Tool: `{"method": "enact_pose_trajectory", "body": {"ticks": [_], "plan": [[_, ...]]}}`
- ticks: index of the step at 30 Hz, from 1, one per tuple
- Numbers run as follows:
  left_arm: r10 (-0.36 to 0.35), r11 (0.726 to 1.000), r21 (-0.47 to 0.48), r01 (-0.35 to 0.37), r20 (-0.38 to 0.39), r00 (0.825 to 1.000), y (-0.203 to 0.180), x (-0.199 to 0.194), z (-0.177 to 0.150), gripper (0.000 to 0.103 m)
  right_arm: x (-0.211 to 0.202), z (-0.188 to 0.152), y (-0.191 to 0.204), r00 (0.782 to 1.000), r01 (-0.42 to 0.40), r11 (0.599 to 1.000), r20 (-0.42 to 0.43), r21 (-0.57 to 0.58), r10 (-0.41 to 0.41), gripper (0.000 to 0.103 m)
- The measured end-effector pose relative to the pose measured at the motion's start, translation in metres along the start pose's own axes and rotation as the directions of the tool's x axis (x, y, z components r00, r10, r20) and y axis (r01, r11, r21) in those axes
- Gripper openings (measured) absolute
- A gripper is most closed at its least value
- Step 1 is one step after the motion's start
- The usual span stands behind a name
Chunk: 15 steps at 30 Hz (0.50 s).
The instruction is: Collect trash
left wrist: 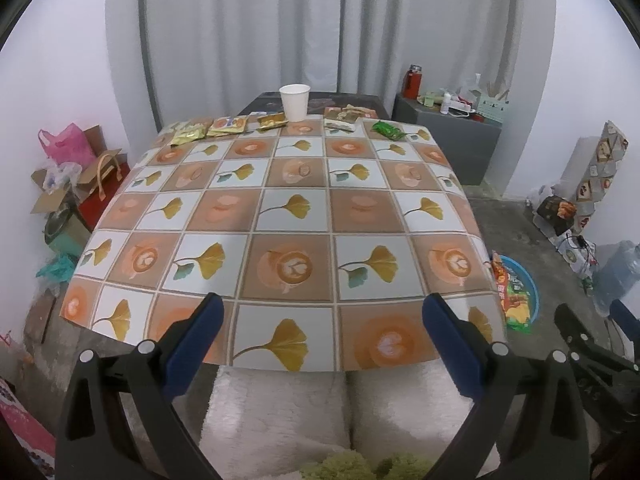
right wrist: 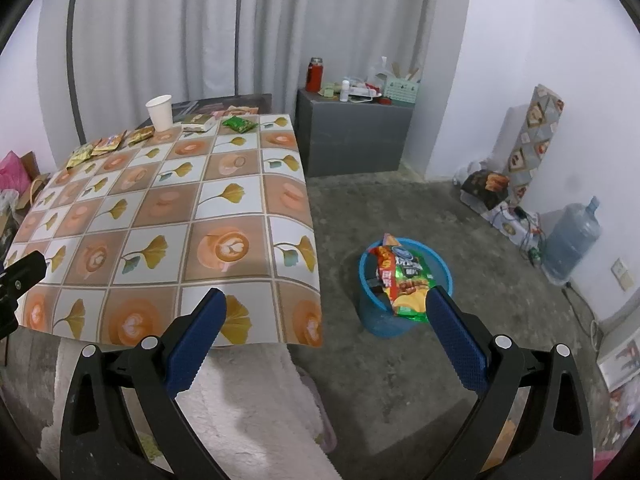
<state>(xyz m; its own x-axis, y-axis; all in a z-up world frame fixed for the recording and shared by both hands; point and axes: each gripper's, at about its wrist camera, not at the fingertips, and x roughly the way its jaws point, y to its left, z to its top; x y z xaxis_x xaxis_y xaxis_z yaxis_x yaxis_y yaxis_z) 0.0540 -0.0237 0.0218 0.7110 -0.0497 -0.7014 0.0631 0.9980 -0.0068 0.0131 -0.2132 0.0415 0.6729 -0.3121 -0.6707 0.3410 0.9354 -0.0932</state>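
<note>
A white paper cup [left wrist: 295, 102] [right wrist: 159, 113] stands at the far edge of the table. Beside it lie several snack wrappers: gold ones [left wrist: 224, 125] [right wrist: 108, 143] to its left, a green one [left wrist: 388, 129] [right wrist: 239, 124] to its right. A blue bin [right wrist: 404, 304] [left wrist: 527, 280] on the floor right of the table holds chip bags [right wrist: 404, 278]. My left gripper [left wrist: 323, 328] is open over the table's near edge. My right gripper [right wrist: 326, 320] is open too, between the table corner and the bin, with nothing in either.
The table [left wrist: 288, 216] has a tile-pattern cloth with leaves and cups. A grey cabinet [right wrist: 354, 136] with a red flask stands behind it. A water jug [right wrist: 572, 236] and boxes line the right wall; bags and cartons [left wrist: 72, 184] sit at the left. A pale fluffy seat [left wrist: 280, 408] lies below.
</note>
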Motion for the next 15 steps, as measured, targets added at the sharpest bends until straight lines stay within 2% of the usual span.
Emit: {"method": "enact_pose_trajectory", "body": {"ticks": [15], "plan": [[-0.024,1.000,0.011,0.024,-0.002,1.000,-0.0092,-0.0034,0.0017,0.097,-0.0010,0.0016,-0.0087,1.000,0.015,1.000,0.007,0.006,-0.015,0.096]]}}
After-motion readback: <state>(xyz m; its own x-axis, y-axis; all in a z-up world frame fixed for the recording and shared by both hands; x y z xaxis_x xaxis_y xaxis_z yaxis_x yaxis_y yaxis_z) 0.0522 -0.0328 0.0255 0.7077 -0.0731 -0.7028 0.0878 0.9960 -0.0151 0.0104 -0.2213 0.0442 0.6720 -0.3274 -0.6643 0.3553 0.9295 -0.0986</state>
